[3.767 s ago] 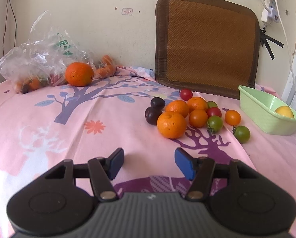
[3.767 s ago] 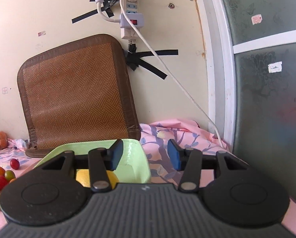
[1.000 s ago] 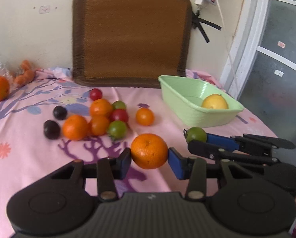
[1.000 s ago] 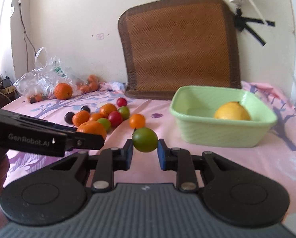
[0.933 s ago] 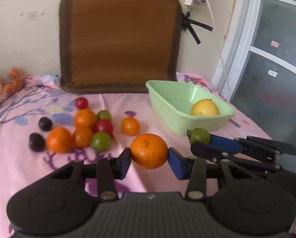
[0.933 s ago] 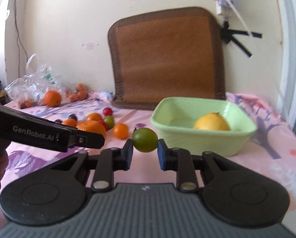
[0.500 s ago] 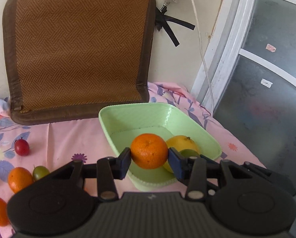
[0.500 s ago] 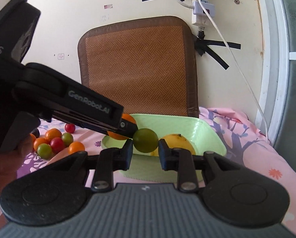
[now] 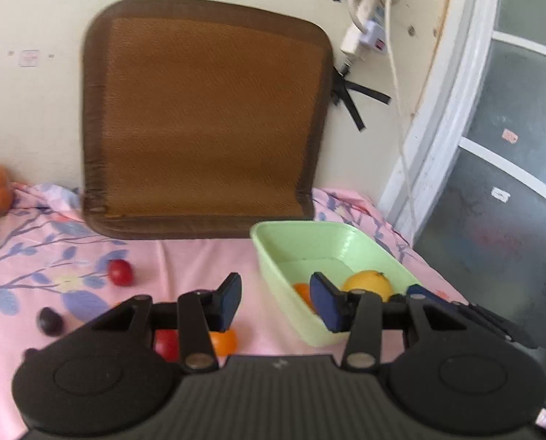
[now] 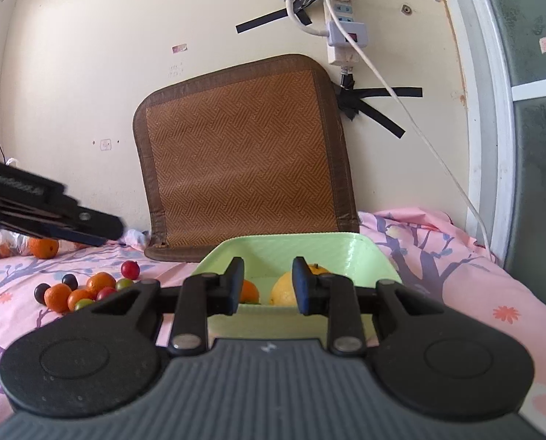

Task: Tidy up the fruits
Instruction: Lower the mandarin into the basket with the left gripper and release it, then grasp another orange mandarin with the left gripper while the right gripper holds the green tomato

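Fingers (image 9: 231,299) of left gripper (image 9: 276,302) and right gripper (image 10: 266,286) spread, gripping nothing. In the green basket (image 10: 346,247): an orange (image 10: 249,291) beside a yellow fruit (image 10: 283,291). Loose fruits (image 10: 86,291) clustered on the pink worktop (image 10: 474,286), left of the basket.

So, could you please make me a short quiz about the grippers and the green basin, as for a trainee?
1. True or false: the left gripper and the right gripper are both shut on fruit.
2. What lies in the basin?
A) an orange and a yellow fruit
B) only red tomatoes
C) a plastic bag
3. Fill in: in the right wrist view, the loose fruits lie to the ___ of the basin.

Key: 1 false, both are open and hold nothing; 2 A; 3 left.
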Action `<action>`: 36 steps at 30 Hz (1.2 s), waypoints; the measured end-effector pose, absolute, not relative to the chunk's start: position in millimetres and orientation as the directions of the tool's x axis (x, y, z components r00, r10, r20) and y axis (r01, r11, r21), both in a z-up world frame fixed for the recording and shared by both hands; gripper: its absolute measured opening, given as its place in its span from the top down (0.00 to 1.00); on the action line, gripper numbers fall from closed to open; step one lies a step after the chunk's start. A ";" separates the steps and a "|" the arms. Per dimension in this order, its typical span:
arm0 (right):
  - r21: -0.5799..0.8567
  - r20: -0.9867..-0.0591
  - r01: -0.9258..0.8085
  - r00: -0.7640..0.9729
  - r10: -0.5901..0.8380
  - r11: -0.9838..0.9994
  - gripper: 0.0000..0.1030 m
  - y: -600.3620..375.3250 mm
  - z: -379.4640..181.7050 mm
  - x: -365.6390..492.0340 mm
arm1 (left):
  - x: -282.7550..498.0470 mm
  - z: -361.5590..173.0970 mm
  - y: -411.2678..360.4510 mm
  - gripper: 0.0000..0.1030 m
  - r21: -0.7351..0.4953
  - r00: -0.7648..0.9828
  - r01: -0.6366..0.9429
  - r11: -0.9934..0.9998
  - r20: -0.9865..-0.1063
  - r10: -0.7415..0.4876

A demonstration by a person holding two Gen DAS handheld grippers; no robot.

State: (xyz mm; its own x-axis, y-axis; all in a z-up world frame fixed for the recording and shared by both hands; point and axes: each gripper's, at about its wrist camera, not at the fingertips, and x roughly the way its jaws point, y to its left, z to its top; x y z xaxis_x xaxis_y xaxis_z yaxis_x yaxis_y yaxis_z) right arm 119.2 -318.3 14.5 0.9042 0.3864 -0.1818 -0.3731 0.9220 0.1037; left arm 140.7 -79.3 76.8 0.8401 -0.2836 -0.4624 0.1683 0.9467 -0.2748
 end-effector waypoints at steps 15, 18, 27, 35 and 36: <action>0.137 -0.313 -0.585 0.740 0.596 0.799 0.70 -262.1 19.3 109.6 | 76.1 35.0 67.6 0.60 -0.309 0.848 -0.169 0.936 -0.530 -0.022; 0.114 -0.364 -0.637 0.687 0.629 0.762 0.70 -234.7 16.1 109.5 | 78.5 31.6 47.2 0.60 -0.277 0.851 -0.093 0.956 -0.521 -0.068; 0.009 -0.438 -0.708 0.632 0.639 0.707 0.69 -183.9 11.1 115.3 | 99.2 30.6 -1.9 0.60 -0.132 0.838 0.089 0.987 -0.525 -0.146; 0.013 -0.508 -0.711 0.600 0.618 0.703 0.69 -164.1 0.5 133.8 | 119.5 26.5 -0.6 0.60 -0.129 0.828 0.095 0.987 -0.541 -0.151; 0.022 -0.514 -0.711 0.595 0.618 0.703 0.69 -162.7 -0.2 136.1 | 119.1 25.7 1.2 0.58 -0.134 0.828 0.090 0.987 -0.540 -0.149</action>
